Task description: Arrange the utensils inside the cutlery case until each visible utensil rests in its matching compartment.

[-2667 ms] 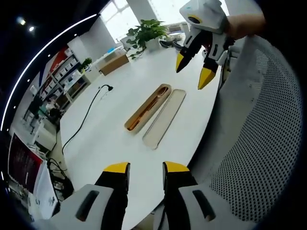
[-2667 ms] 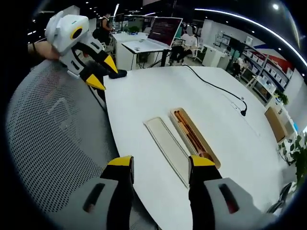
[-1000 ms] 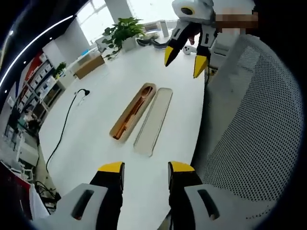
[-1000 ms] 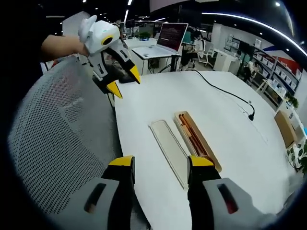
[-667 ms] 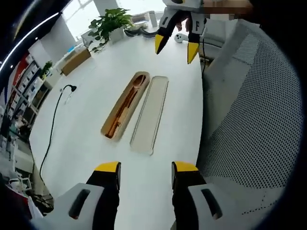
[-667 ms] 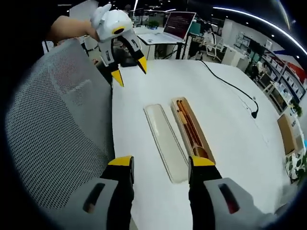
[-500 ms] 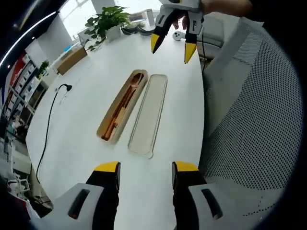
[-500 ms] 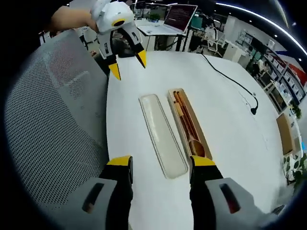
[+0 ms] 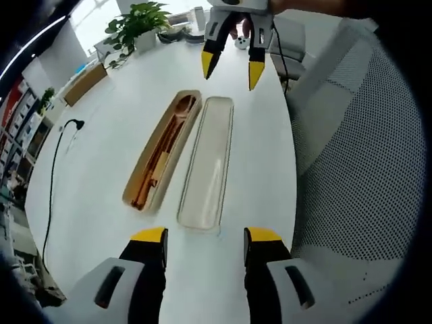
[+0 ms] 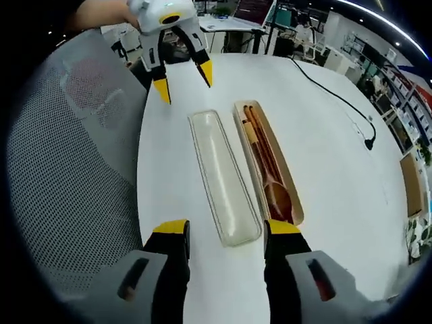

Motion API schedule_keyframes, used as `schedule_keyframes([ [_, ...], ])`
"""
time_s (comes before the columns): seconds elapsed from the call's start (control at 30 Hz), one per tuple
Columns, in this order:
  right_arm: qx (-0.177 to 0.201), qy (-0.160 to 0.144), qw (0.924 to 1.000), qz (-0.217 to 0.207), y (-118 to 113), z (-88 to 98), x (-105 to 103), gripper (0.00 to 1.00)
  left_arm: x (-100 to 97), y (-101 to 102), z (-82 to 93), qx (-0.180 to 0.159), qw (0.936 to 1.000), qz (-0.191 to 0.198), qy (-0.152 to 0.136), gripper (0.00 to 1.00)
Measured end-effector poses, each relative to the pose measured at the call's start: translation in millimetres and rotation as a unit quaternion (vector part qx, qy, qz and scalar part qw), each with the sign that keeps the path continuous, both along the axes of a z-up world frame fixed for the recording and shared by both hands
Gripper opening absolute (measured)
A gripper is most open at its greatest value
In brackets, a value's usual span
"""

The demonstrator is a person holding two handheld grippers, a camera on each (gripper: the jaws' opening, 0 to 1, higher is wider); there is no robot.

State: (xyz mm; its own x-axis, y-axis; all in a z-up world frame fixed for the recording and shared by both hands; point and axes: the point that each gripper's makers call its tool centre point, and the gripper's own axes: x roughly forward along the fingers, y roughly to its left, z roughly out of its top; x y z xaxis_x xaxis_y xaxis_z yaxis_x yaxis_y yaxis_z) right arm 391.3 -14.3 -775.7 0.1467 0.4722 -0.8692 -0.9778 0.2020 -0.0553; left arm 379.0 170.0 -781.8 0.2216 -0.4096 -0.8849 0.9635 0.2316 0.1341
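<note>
While both sets of jaws stand spread with nothing between them, the left gripper [image 9: 200, 244] and right gripper [image 10: 219, 233] hover at opposite ends of the cutlery case [image 9: 163, 148], above the white surface [image 9: 101, 155]. The case lies open, wooden utensils [image 10: 264, 169] inside its tray, the empty lid [image 10: 219, 177] just beside it. A mesh chair [image 10: 74, 175] stands at the surface's edge; a black cable [image 10: 331, 91] runs well apart.
</note>
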Motion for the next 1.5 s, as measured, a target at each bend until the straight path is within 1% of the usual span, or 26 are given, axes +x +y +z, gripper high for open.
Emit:
schedule_keyframes([
  [0.13,-0.012,0.005,0.9998,0.014,1,-6.5,2,0.43,3.0,-3,-8.0,0.009,0.9999,-0.011,0.003,0.46],
  [0.23,-0.015,0.02,0.9992,0.031,4,-12.9,-1,0.42,7.7,-5,-12.5,0.008,0.9999,-0.011,0.005,0.46],
  [0.33,-0.025,0.025,0.9983,0.047,4,-19.6,-1,0.43,10.0,-8,-17.9,0.008,0.9998,-0.012,0.011,0.47],
  [0.37,-0.026,0.027,0.9981,0.05,5,-20.8,-1,0.43,9.2,-10,-19.8,0.008,0.9997,-0.02,0.013,0.47],
  [0.47,-0.023,0.031,0.9978,0.053,7,-24.2,2,0.43,8.7,-14,-21.5,0.01,0.9995,-0.028,0.012,0.47],
  [0.53,-0.024,0.034,0.9976,0.055,8,-27.3,4,0.43,7.9,-19,-24.4,-0.003,0.9995,-0.022,0.025,0.47],
  [0.57,-0.027,0.034,0.9975,0.056,8,-28.9,5,0.43,8.4,-19,-25.9,-0.003,0.9994,-0.021,0.026,0.47],
  [0.67,-0.03,0.037,0.997,0.06,8,-33.0,7,0.44,9.4,-22,-31.1,0.001,0.9993,-0.028,0.023,0.47],
  [0.77,-0.037,0.04,0.9961,0.07,8,-37.1,7,0.44,10.4,-23,-33.2,-0.003,0.9994,-0.024,0.027,0.47],
  [0.87,-0.045,0.044,0.9948,0.08,9,-41.2,7,0.44,12.4,-21,-35.2,0.0,0.9995,-0.023,0.023,0.47],
  [1.03,-0.051,0.044,0.9938,0.088,8,-44.2,8,0.45,16.3,-21,-35.4,-0.006,0.9996,-0.017,0.022,0.47],
  [1.23,-0.06,0.051,0.9923,0.095,6,-48.2,9,0.45,14.6,-18,-44.2,-0.008,0.9992,-0.004,0.038,0.47],
  [1.33,-0.061,0.053,0.9918,0.099,5,-49.4,8,0.45,11.3,-20,-45.9,-0.017,0.9987,-0.005,0.048,0.47],
  [1.47,-0.071,0.061,0.9901,0.105,1,-53.3,6,0.45,13.8,-19,-46.2,-0.024,0.9982,0.01,0.053,0.49],
  [1.5,-0.072,0.054,0.9894,0.114,2,-53.1,7,0.44,13.8,-19,-46.5,-0.026,0.9981,0.011,0.054,0.49],
])
